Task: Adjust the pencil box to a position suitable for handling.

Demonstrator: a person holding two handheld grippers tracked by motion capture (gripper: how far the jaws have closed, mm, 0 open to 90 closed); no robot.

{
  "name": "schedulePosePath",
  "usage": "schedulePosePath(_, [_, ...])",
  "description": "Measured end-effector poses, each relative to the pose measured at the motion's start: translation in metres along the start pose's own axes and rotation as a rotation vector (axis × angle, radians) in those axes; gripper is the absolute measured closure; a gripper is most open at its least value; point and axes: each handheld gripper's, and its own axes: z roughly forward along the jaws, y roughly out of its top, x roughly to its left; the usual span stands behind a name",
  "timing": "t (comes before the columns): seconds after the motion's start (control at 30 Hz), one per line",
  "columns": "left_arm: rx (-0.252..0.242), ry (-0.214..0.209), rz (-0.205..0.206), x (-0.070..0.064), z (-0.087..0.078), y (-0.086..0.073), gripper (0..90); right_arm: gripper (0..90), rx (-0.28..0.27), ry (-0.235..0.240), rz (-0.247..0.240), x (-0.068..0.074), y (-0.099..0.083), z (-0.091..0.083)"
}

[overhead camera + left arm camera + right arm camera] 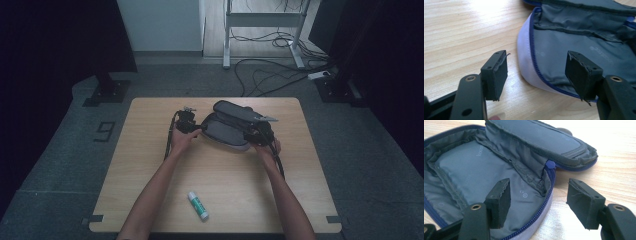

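Between open tongs [194, 131], unzipped pouch [227, 127], table centre

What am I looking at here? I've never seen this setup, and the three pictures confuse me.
A person at a wooden table holds a hand-operated two-jaw gripper in each hand. The high view looks down from above: left gripper, right gripper. The other two pictures come from cameras riding on those grippers, looking along their black jaws. Between them lies an unzipped grey pouch with a blue zipper, its lid folded back. Both grippers are open at its rim and hold nothing. A glue stick lies nearer the person.
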Motion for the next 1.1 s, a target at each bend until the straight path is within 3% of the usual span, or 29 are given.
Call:
schedulePosePath(0.17, [0.014,0.004,-0.014,0.005,0.006,-0.003,37.1,36.6,0.021,-0.002,0.019,-0.004,-0.004,0.007])
schedulePosePath(0.5, [0.021,0.006,-0.025,0.008,0.018,-0.006,43.6,49.0,0.048,0.005,0.012,-0.007,-0.007,0.016])
schedulePosePath(0.7, [0.032,-0.009,-0.029,0.009,0.023,-0.008,52.2,57.2,0.089,0.031,0.028,-0.007,-0.012,0.023])
schedulePosePath(0.93, [0.038,-0.025,-0.029,0.009,0.026,-0.009,63.2,65.6,0.092,0.013,0.026,-0.008,-0.013,0.025])
schedulePosePath(1.1, [0.036,-0.031,-0.038,0.011,0.027,-0.010,68.3,76.7,0.098,0.006,0.032,-0.012,-0.013,0.024])
